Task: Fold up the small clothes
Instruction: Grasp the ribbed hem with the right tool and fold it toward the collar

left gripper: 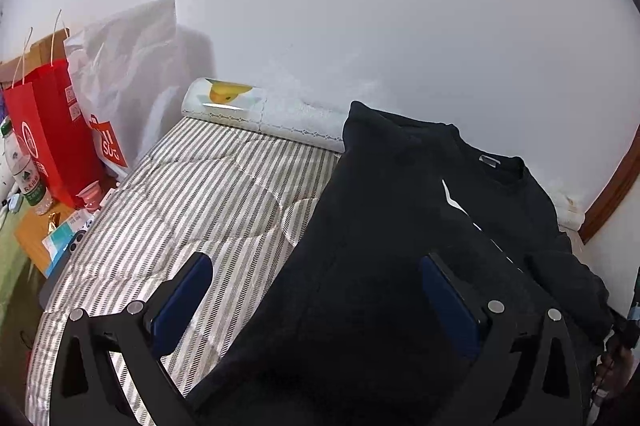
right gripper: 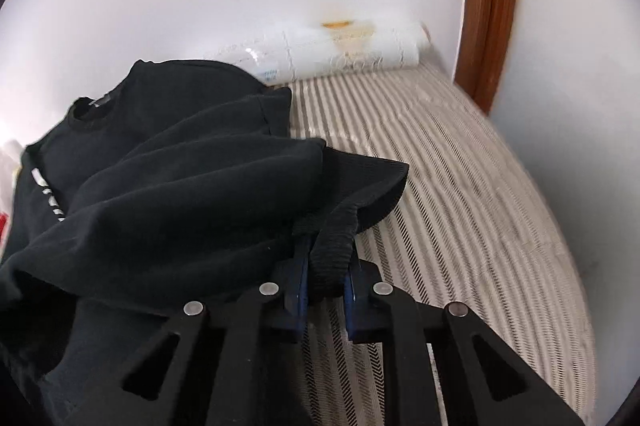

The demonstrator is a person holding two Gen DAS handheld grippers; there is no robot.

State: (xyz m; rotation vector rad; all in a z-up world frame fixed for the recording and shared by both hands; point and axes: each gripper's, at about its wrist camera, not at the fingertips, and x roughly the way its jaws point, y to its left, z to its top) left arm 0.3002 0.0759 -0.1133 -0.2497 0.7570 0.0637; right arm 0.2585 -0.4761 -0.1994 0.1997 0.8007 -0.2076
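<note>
The ribbed cuff (right gripper: 334, 246) of the black sweatshirt (right gripper: 168, 186) is pinched by the right gripper (right gripper: 325, 290). The left gripper (left gripper: 316, 306) is spread wide, grasping nothing. Slippage is possible, since only a narrow fold is caught.

Matt black knit sweatshirt (right gripper: 180, 194) lies on striped woven bedcover (right gripper: 460, 186).

Striped bed (left gripper: 208, 186) — black sweatshirt (left gripper: 400, 226) and white roll (left gripper: 264, 114) lie on it.

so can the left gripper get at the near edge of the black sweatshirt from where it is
Probably yes. The left gripper is open right over the black sweatshirt, and nothing lies between its fingers and the cloth on the striped bed cover.
</note>
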